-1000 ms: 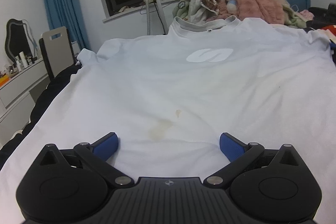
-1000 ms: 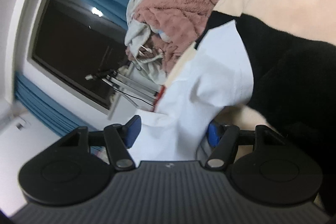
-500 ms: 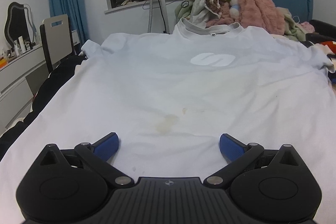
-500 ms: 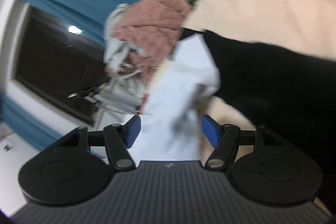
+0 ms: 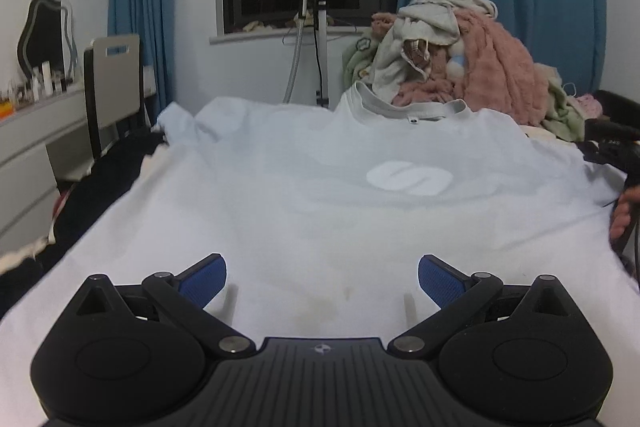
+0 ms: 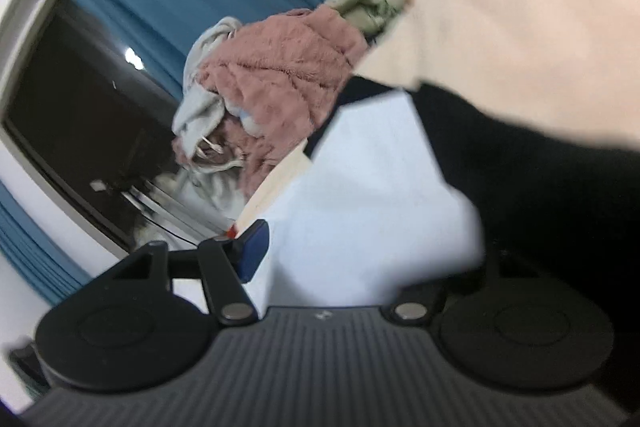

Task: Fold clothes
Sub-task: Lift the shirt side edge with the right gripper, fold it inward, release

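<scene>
A white T-shirt (image 5: 320,195) with a white logo lies spread flat on the bed, collar at the far end. My left gripper (image 5: 322,281) is open and empty, low over the shirt's near hem, by a faint yellow stain. In the right wrist view the image is tilted and blurred. My right gripper (image 6: 360,251) is at the shirt's sleeve (image 6: 372,195), which lies between the jaws and covers the right finger. The left fingertip (image 6: 250,247) shows, wide of the cloth.
A heap of clothes (image 5: 460,67) with a pink fleece sits at the bed's far end. A garment steamer stand (image 5: 316,39) is by the window. A chair (image 5: 114,83) and dresser stand left. Black, cream and red bedding (image 6: 540,75) lies beside the sleeve.
The left gripper has dropped lower and levelled toward the hem, still open. The right gripper has pushed forward over the sleeve, which now hides its right finger.
</scene>
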A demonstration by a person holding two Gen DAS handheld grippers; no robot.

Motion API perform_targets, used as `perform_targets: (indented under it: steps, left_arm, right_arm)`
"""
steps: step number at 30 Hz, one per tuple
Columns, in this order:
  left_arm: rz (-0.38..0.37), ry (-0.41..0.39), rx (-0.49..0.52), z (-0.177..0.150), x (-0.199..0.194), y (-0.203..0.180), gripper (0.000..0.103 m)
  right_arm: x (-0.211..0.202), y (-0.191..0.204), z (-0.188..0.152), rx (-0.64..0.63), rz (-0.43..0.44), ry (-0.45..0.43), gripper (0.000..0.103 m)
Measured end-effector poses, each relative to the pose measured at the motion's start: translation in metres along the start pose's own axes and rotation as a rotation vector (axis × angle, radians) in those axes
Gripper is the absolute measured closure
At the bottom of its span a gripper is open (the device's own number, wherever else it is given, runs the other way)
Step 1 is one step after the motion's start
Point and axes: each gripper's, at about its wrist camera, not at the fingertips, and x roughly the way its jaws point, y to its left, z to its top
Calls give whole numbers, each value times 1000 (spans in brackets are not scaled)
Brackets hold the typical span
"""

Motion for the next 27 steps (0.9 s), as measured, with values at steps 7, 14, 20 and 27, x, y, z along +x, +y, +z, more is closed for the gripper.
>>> perform_targets:
  steps: [7, 14, 20, 27]
  left_arm:
    - [-55, -7, -45, 22, -14, 21, 0]
    - [-75, -43, -115, 39, -57, 75, 0]
    - [-27, -82, -217, 50, -78, 138, 0]
    - [13, -42, -238, 37, -46, 172, 0]
  right_arm:
    - [-18, 91, 16, -383, -137, -61, 95]
    - [-52, 224, -20, -721, -159, -147, 95]
    - [-32, 316, -108, -930, -126, -76, 95]
    - [25, 354, -227, -1057, -116, 66, 94]
